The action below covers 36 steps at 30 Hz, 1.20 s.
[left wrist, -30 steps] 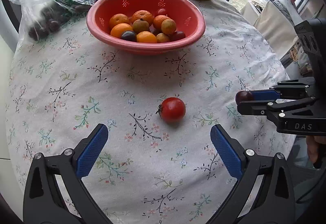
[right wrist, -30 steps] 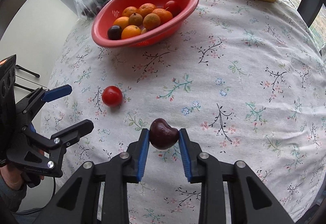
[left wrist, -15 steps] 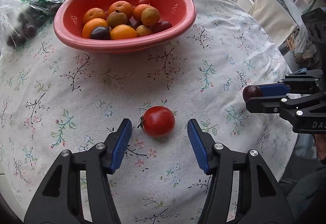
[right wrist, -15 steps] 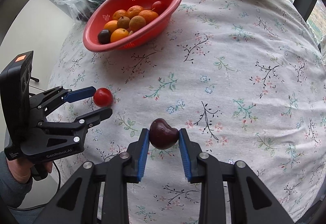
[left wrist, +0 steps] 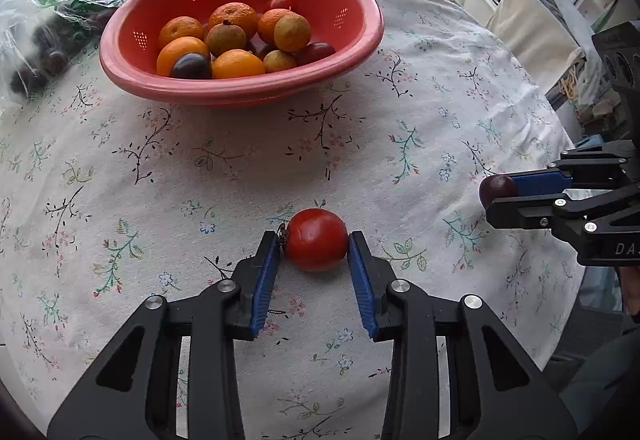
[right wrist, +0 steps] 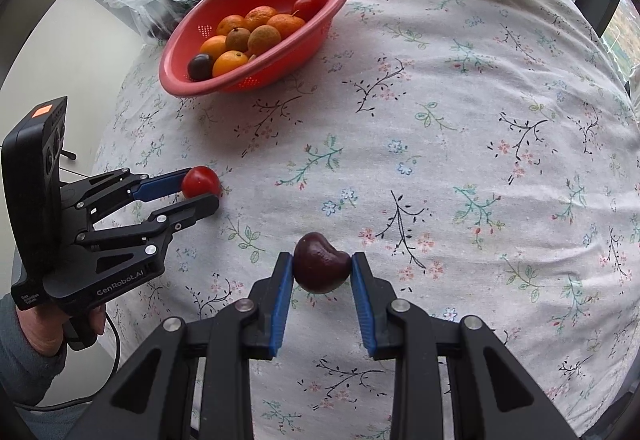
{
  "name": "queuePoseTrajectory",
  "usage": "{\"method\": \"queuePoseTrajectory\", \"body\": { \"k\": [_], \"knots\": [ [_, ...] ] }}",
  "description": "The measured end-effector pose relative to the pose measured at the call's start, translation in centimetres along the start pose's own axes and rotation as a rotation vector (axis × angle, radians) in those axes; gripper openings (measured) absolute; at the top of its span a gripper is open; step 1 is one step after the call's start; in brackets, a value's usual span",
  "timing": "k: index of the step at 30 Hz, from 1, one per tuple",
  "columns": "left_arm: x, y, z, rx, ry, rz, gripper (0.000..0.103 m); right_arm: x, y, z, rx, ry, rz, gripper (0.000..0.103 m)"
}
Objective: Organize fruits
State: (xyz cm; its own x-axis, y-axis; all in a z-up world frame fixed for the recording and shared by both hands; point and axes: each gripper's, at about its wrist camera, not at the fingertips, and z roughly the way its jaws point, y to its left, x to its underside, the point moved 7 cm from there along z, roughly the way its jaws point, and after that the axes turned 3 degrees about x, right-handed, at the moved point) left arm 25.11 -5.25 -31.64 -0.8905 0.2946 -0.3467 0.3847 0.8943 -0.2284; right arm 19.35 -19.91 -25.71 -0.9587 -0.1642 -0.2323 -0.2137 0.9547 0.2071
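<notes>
- Left wrist view: your left gripper [left wrist: 316,250] sits low centre of frame, jaws closing around the tomato [left wrist: 317,239] on the tablecloth [left wrist: 440,112]. The right pad looks to touch it, the left pad is at the stem side; grip not firm yet. Finish the squeeze gently, the skin looks soft, and keep the tomato centred on the pads before you lift.
- Same view, upper centre: the red bowl [left wrist: 240,92] already holds oranges and other fruit. That is probably your drop spot; come in over the near rim.
- Right wrist view: your right gripper [right wrist: 322,268], bottom centre, is clamped on a dark cherry [right wrist: 321,263], which looks clear of the cloth. Hold it steady.
- Same view, left middle: the tomato [right wrist: 200,181] is between the left gripper [right wrist: 202,192] fingers, well short of the bowl [right wrist: 256,80] at upper left.
</notes>
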Motion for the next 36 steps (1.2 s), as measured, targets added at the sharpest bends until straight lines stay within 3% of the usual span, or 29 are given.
{"method": "queuePoseTrajectory", "body": {
  "k": [9, 19, 23, 31, 33, 34, 36],
  "knots": [
    [-0.1, 0.2, -0.4, 0.013, -0.02, -0.017, 0.032, 0.1, 0.1, 0.1, 0.0, -0.001, -0.001, 0.032],
    [-0.6, 0.5, -3.9, 0.041, -0.086, -0.057, 0.032, -1.0, 0.0, -0.2, 0.0, -0.011, 0.013, 0.032],
    [-0.9, 0.4, -5.1, 0.049, -0.107, -0.062, 0.027, -1.5, -0.1, -0.1, 0.003, -0.013, 0.013, 0.032],
    [-0.1, -0.1, -3.6, 0.021, -0.053, -0.025, 0.028, -1.6, 0.0, 0.4, 0.002, -0.002, 0.008, 0.032],
    [-0.4, -0.3, -3.3, 0.016, -0.058, -0.019, 0.052, -1.5, -0.1, 0.5, 0.002, 0.002, 0.007, 0.032],
    [-0.6, -0.4, -3.0, 0.019, -0.06, -0.017, 0.079, -1.5, -0.1, 0.6, 0.003, 0.004, 0.009, 0.032],
    [-1.1, -0.8, -2.4, 0.034, -0.068, -0.006, 0.083, -1.4, -0.2, 0.7, 0.005, 0.006, 0.013, 0.032]
  ]
}}
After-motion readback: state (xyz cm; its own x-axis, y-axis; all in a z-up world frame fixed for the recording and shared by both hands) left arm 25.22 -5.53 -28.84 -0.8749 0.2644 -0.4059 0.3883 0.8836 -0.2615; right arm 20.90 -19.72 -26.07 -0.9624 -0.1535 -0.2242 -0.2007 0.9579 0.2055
